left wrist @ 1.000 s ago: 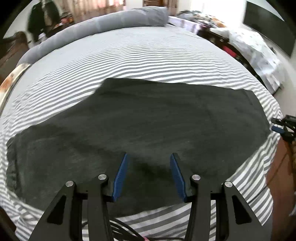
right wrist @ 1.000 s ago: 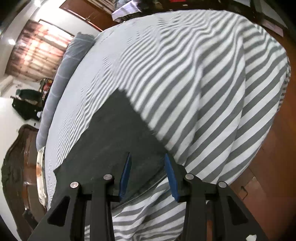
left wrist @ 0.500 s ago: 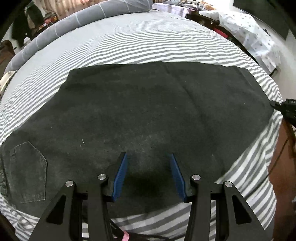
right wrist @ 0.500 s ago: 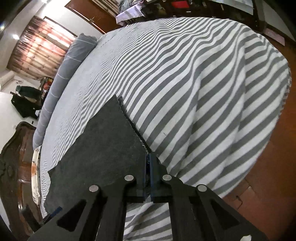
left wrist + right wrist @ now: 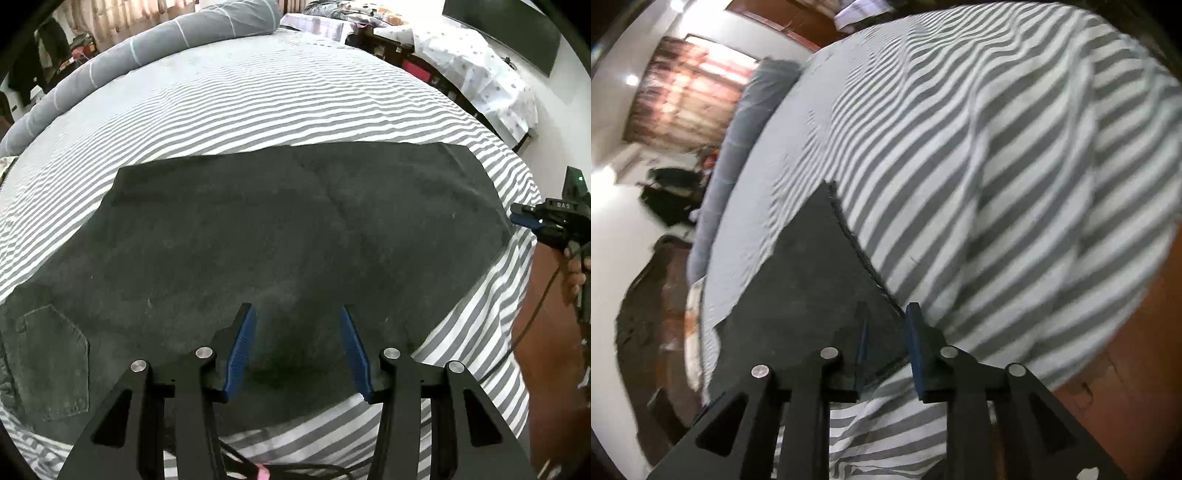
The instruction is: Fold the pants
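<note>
Pants (image 5: 295, 236) flat on bed (image 5: 258, 92). Left gripper (image 5: 298, 345) agape above near edge; right gripper (image 5: 884, 345) parted at hem (nothing held). Pinch both layers, lift evenly.

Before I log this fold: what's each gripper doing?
Left gripper: open, holding nothing, above the dark pants.
Right gripper: open, at the pants' hem.

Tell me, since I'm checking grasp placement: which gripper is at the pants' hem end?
The right gripper, open astride the frayed hem corner of the pants. The left gripper, also open, hovers mid-length, nearer the back pocket.
</note>
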The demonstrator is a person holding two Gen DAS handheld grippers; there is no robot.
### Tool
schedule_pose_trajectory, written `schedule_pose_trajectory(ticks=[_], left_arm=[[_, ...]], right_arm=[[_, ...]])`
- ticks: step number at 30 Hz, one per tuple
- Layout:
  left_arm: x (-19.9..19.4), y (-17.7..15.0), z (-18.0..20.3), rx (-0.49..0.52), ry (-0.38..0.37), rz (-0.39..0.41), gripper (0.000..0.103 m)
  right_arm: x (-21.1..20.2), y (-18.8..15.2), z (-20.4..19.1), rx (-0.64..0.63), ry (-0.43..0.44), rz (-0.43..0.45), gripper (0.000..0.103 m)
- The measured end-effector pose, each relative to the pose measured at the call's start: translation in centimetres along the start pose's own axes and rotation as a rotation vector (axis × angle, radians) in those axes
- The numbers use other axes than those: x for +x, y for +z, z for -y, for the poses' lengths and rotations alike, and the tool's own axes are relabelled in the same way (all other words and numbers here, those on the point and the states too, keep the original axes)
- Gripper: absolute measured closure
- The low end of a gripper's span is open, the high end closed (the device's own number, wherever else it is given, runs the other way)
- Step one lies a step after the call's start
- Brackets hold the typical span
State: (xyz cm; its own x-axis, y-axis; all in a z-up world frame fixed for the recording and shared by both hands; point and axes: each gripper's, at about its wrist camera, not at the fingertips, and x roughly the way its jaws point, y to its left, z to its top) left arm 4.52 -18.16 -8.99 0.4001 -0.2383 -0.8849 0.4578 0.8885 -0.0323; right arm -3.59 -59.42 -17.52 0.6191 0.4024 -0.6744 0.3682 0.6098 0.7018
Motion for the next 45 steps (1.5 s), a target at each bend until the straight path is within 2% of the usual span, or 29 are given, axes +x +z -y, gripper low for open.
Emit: schedule_pose_trajectory(ticks=[7,13,16,19,23,26,29,32,39,43,45], left_arm=[[2.0,1.1,2.0,-0.005,0.006,-0.023,0.055],[3.0,2.1,4.5,0.058,-0.012,-0.023,0.055],[3.8,2.5,5.7,0.081,-0.019,-0.036,0.055],[4.2,2.6,6.5,0.103,-0.019,-0.039,0.055],[4.3,2.6,7.1,0.12,-0.016,-0.037,0.055],[4.4,2.6,7.0,0.114,-0.015,-0.038,0.055],[4.8,2.6,7.0,0.112,-0.012,-0.041,0.055],[5.5,2.4,7.6,0.135,0.021,-0.042,0.055],[6.2,2.2,8.2,0.189,0.063,-0.031,0.058],[5.6,2.5,7.3,0.153,-0.004,-0.045,0.058],[4.6,2.7,5.8,0.083,-0.089,-0.055,0.058]], right_arm=[[2.8,1.9,-0.1,-0.137,0.073,-0.128,0.082],[3.2,1.2,-0.5,-0.209,0.154,-0.191,0.082],[3.2,1.2,-0.3,-0.196,0.187,-0.172,0.082],[3.1,1.8,0.9,-0.128,0.241,-0.096,0.082],[3.9,2.5,0.8,-0.126,0.25,-0.083,0.085],[4.0,2.1,0.3,-0.159,0.26,-0.114,0.084],[4.1,1.4,0.1,-0.172,0.242,-0.15,0.093],[3.4,1.4,0.8,-0.127,0.243,-0.115,0.097],[1.2,1.2,-1.3,-0.098,0.252,-0.05,0.098],[-0.3,1.0,-3.9,-0.094,0.269,-0.024,0.098],[-0.7,0.8,-5.4,-0.104,0.277,-0.019,0.098]])
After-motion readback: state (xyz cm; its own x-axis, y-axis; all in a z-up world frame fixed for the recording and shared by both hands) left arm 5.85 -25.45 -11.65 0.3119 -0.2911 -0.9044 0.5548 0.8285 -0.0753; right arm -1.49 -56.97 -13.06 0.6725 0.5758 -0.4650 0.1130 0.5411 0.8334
